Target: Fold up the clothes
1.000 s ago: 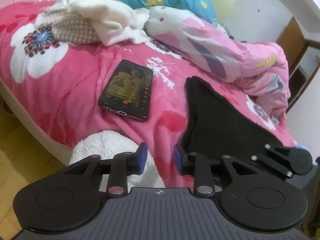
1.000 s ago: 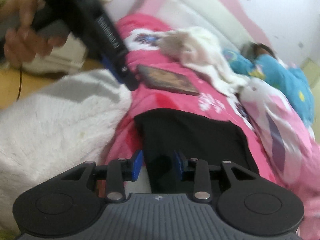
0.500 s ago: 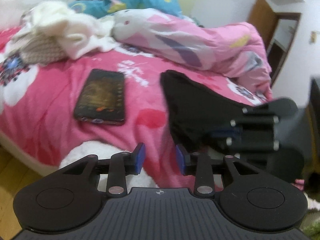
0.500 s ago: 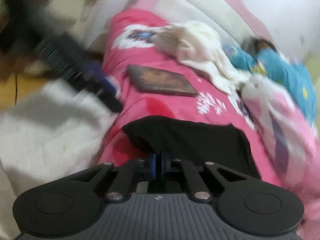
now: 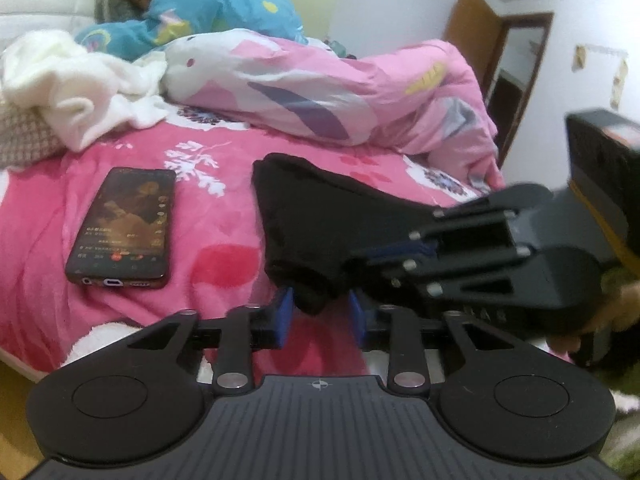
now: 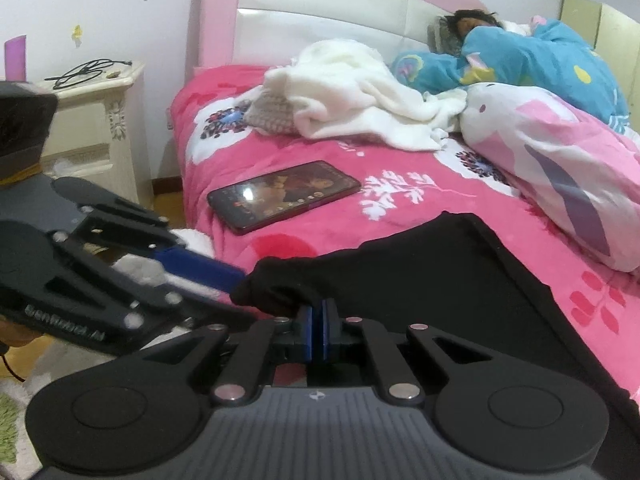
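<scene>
Right gripper (image 6: 319,334): blue pads pressed together, pinching the near edge of the black garment (image 6: 432,276), held level at the bed's edge. Left gripper (image 5: 320,312): jaws spread, a garment corner hanging between them. Garment: spread on the pink blanket (image 5: 208,216). Phone (image 5: 122,226): just beside it, screen lit. White towel (image 6: 352,96), pink duvet (image 6: 560,160): farther back.

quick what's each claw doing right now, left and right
Left claw: open, a corner of the black garment between its fingers.
Right claw: closed on the black garment's near edge.
</scene>
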Tool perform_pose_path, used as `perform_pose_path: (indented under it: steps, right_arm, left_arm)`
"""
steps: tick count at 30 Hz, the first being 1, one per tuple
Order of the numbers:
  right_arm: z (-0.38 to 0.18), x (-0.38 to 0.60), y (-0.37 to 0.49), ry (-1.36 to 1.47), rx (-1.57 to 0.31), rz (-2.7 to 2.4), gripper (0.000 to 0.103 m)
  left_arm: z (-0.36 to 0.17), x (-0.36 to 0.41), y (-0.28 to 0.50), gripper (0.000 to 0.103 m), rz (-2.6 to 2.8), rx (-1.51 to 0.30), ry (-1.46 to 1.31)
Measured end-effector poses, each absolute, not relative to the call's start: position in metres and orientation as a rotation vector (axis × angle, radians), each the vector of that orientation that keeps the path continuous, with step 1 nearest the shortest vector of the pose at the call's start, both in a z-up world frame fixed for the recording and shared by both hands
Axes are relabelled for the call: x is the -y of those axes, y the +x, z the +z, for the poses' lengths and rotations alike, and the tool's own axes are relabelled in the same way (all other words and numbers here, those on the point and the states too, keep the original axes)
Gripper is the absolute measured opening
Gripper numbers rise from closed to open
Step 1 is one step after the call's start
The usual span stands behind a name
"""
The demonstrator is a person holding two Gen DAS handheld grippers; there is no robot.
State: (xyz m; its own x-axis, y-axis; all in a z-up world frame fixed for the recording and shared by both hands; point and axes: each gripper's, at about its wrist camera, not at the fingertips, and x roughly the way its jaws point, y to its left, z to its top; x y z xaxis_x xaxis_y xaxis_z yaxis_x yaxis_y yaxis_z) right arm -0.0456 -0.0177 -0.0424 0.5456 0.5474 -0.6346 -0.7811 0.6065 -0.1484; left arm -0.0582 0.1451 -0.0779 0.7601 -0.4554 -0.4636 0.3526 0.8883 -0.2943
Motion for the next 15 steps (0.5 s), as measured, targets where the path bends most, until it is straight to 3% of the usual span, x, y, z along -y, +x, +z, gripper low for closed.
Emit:
perform_pose_path:
  steps: [2, 15]
  right_arm:
    - [-0.043, 0.018, -0.048, -0.449, -0.574, 0.824, 0.005]
    - [-0.042, 0.024, -0.047, -0.393, -0.588, 0.837, 0.003]
  left_arm:
    - [-0.080, -0.144, -0.054, 0.004, -0.398, -0.573, -0.166]
    - [-0.084, -0.163, -0.056, 0.000, -0.220, -0.605, -0.015]
